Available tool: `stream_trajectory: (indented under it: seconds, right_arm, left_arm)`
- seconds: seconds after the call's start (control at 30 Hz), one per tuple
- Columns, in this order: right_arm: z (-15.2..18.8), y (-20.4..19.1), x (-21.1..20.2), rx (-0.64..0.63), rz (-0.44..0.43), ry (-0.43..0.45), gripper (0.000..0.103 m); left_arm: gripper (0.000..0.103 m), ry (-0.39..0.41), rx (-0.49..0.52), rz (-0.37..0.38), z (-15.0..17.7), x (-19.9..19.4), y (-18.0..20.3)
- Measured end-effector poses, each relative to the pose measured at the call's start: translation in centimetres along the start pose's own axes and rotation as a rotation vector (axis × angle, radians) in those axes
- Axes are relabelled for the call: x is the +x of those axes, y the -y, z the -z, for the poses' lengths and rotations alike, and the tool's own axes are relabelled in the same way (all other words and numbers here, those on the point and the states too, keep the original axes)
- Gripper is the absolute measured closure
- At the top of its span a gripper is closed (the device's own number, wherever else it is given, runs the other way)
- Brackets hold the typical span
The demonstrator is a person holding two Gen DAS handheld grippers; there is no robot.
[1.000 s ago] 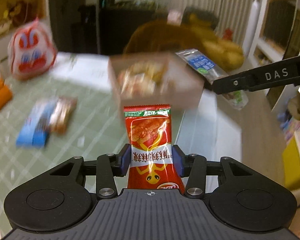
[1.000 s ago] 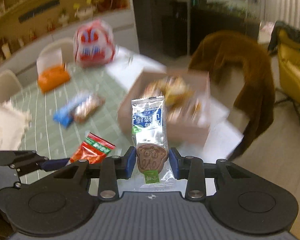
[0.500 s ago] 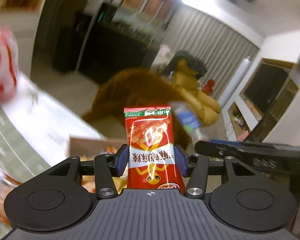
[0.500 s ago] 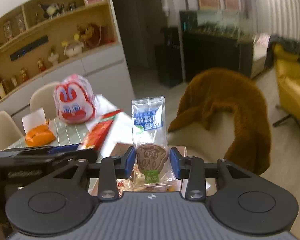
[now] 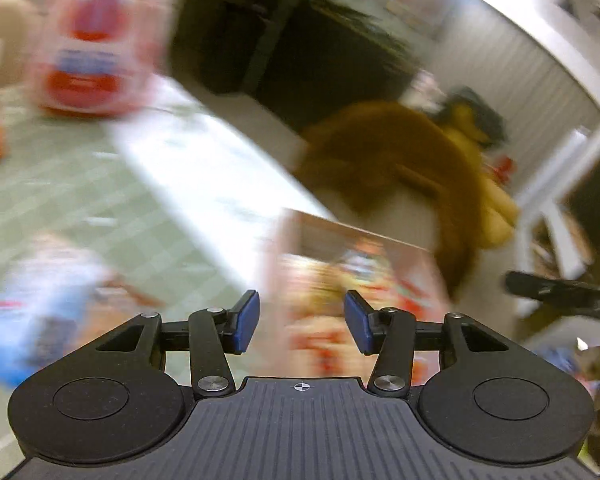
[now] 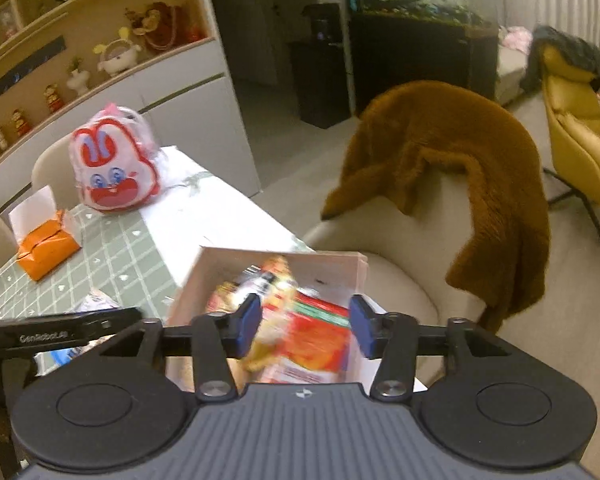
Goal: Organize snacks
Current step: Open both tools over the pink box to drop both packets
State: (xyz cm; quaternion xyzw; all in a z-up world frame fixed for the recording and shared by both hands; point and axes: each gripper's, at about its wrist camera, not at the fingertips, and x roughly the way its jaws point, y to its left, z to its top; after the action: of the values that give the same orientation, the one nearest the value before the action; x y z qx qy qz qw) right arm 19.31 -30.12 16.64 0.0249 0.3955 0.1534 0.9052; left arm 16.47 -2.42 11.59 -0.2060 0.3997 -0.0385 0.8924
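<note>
A cardboard box (image 6: 284, 260) holding several snack packets, a red one (image 6: 320, 332) among them, stands at the table's near right corner. It also shows blurred in the left wrist view (image 5: 364, 248). My right gripper (image 6: 303, 330) is open and empty just above the box. My left gripper (image 5: 302, 326) is open and empty over the box's left edge. A blue packet (image 5: 40, 320) lies blurred on the green checked cloth (image 5: 60, 192) to the left.
A rabbit-faced bag (image 6: 112, 164) and an orange pack (image 6: 46, 246) sit at the table's far side. A chair draped with a brown fur coat (image 6: 452, 160) stands beyond the box. Shelves with figurines line the left wall. A yellow armchair (image 6: 580, 136) is far right.
Both grippers have opened and let go: the red packet and the cookie packet are out of the jaws. Both views have tilted down toward the box.
</note>
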Motion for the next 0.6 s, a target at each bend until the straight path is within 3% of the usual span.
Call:
stream_trajectory:
  seconds: [0.2, 0.33, 0.47, 0.6]
  right_arm:
    - [-0.5, -8.5, 3.1, -0.036, -0.071, -0.08, 0.047]
    - [1.8, -12.8, 4.9, -0.047, -0.125, -0.147, 0.047]
    - [4.1, -16.1, 5.5, -0.09, -0.145, -0.19, 0.047]
    - [5.6, -17.2, 5.4, -0.056, -0.148, -0.203, 0.046]
  left_arm:
    - [0.051, 0.104, -0.118, -0.163, -0.5, -5.8, -8.5]
    - [0.051, 0.127, -0.076, -0.254, -1.5, -7.8, -11.8]
    - [0.051, 0.084, -0.073, -0.273, -2.1, -6.6, -14.3]
    - [0.051, 0.068, -0.057, -0.268, -1.6, -2.8, -16.1]
